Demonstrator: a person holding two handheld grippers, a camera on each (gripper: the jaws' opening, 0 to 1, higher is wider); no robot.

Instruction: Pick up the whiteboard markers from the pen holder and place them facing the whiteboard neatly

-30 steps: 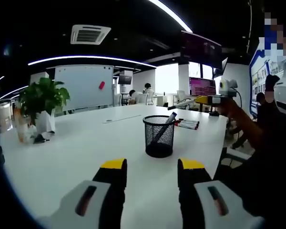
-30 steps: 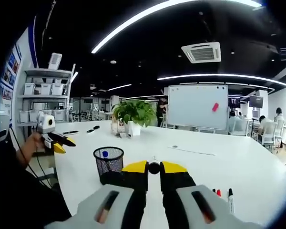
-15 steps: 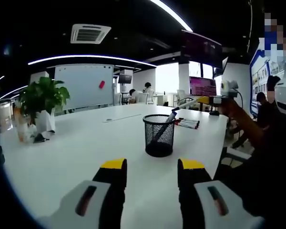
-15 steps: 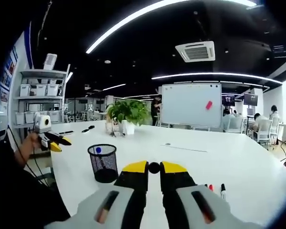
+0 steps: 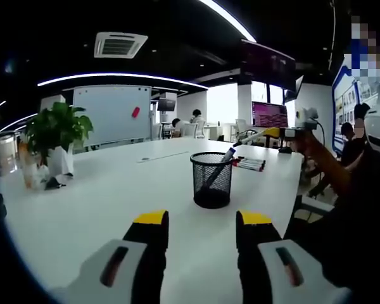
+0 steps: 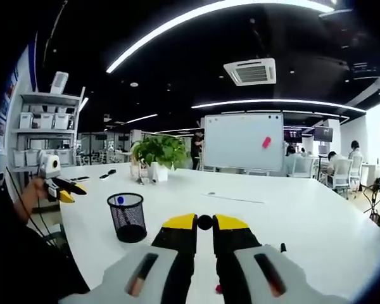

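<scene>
Gripping one black marker [image 6: 204, 222], right hand-held gripper [image 6: 204, 229] nears the pen holder [image 5: 211, 181]; left hand-held gripper [image 5: 200, 229] gapes.

Two grippers of one build: left gripper [image 5: 201, 228] and right gripper [image 6: 204, 229] with black jaws capped in yellow, on pale grey housings, each with a dark oval slot. Dark sleeve [image 5: 361, 209] on the arm; thin black cable [image 6: 26, 196] trailing from the hand.

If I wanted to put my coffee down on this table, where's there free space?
The widest bare patch of the white table lies between the potted plant and the mesh pen holder. It is crowded beyond the holder, where laid-out markers lie and the right gripper hovers.
</scene>
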